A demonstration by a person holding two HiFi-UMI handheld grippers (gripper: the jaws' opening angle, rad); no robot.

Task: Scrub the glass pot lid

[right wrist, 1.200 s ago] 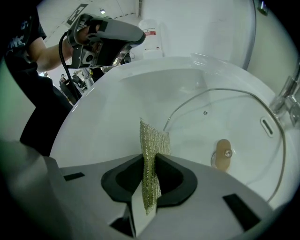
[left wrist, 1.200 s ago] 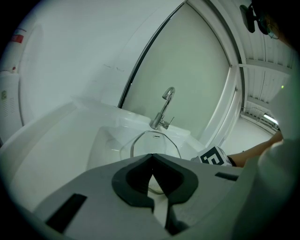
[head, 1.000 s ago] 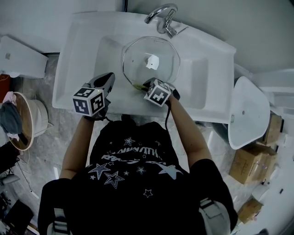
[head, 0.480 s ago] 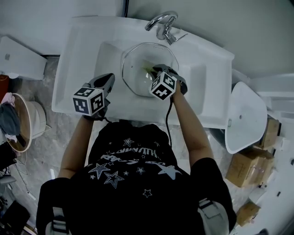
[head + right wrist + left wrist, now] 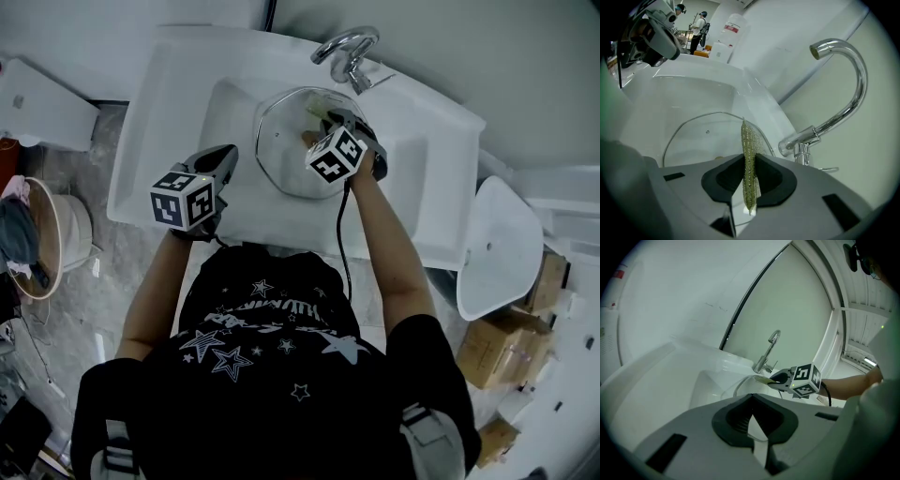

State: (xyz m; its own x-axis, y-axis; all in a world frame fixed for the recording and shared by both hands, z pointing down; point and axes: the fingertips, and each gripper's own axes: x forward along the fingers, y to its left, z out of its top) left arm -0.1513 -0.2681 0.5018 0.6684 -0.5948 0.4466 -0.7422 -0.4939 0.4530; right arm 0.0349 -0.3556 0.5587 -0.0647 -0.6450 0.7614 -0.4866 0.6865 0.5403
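The glass pot lid (image 5: 281, 161) lies in the white sink (image 5: 178, 89), its rim reaching up toward the tap. My right gripper (image 5: 325, 120) is shut on a yellow-green scrub pad (image 5: 749, 159) and holds it at the lid's far edge (image 5: 693, 136), close below the tap. The left gripper view shows the same pad (image 5: 764, 379) sticking out of the right gripper (image 5: 780, 378) over the lid (image 5: 740, 385). My left gripper (image 5: 225, 155) is shut with nothing in it (image 5: 752, 401). It hovers over the sink's near left rim, apart from the lid.
A chrome tap (image 5: 345, 47) curves over the basin's back edge (image 5: 839, 93). On the floor to the left stands a round basket (image 5: 42, 239). A white basin-shaped object (image 5: 497, 248) and cardboard boxes (image 5: 487, 352) are at the right.
My right gripper has carried the scrub pad from the lid's near edge across it to the far edge by the tap. The left gripper has stayed by the near rim.
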